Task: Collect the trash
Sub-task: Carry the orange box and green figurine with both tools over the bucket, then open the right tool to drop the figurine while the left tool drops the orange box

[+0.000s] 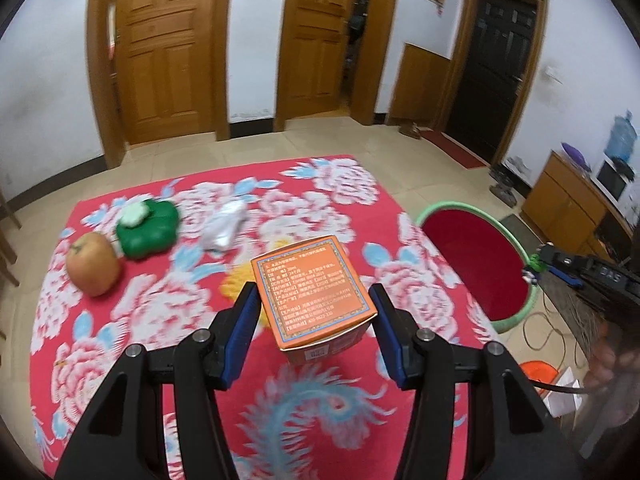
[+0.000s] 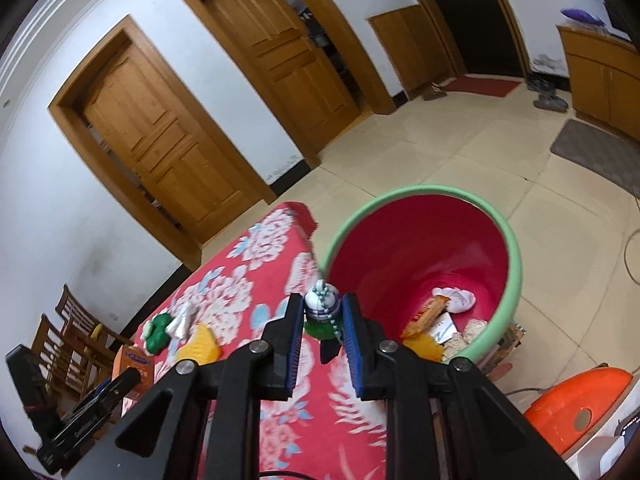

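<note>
An orange printed box [image 1: 314, 292] hangs above the red floral tablecloth [image 1: 168, 320], and my left gripper [image 1: 313, 287] is shut on its two sides. My right gripper [image 2: 323, 299] is shut on a small white-and-green trinket [image 2: 320, 308] with a bead chain, close to the near rim of the bin. The bin [image 2: 420, 191] is red inside with a green rim and stands on the floor at the table's right edge [image 1: 444, 206]; crumpled white paper [image 2: 454, 298] and an orange wrapper [image 2: 426, 314] lie in it. On the cloth lie a silver wrapper [image 1: 224, 226] and a yellow piece [image 1: 240, 284].
An apple [image 1: 93, 264] and a green flower-shaped container [image 1: 148, 230] sit at the table's far left. Wooden chairs [image 2: 68, 332] stand beyond the table. An orange appliance [image 2: 576, 408], cables [image 1: 552, 332] and a white box are on the floor by the bin.
</note>
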Available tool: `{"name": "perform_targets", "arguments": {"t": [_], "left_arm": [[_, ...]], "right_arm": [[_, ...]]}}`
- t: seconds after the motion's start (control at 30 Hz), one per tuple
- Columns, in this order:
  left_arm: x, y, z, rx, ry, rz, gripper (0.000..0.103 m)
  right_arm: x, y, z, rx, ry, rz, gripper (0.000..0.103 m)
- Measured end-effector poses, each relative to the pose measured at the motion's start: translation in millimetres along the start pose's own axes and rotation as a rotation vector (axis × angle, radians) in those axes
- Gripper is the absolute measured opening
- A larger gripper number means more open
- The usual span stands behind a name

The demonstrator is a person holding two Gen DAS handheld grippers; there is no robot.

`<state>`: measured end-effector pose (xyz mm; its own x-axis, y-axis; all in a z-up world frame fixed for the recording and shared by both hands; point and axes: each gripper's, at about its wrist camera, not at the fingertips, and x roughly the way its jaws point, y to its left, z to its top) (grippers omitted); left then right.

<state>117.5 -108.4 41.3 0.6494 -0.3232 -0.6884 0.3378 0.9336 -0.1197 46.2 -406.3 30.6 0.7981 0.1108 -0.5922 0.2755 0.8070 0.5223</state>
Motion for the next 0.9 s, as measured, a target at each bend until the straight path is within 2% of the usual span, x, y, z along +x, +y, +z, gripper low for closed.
{"name": "perform_targets", "arguments": {"t": [0.3,0.57,0.9], "left_arm": [[24,-46,11,0.080,0.033,-0.060,0.056],[44,-66,21,0.117,0.051,-0.080,0.056],[67,-88,27,0.156,0.076,-0.114,0.056]], "right_arm": [[18,-43,6,0.088,0.028,-0.040,0.023],[28,-63,7,0.142,0.047,-0.053,0.025],[22,-63,5,0.150,0.033,-0.059,0.032]]}}
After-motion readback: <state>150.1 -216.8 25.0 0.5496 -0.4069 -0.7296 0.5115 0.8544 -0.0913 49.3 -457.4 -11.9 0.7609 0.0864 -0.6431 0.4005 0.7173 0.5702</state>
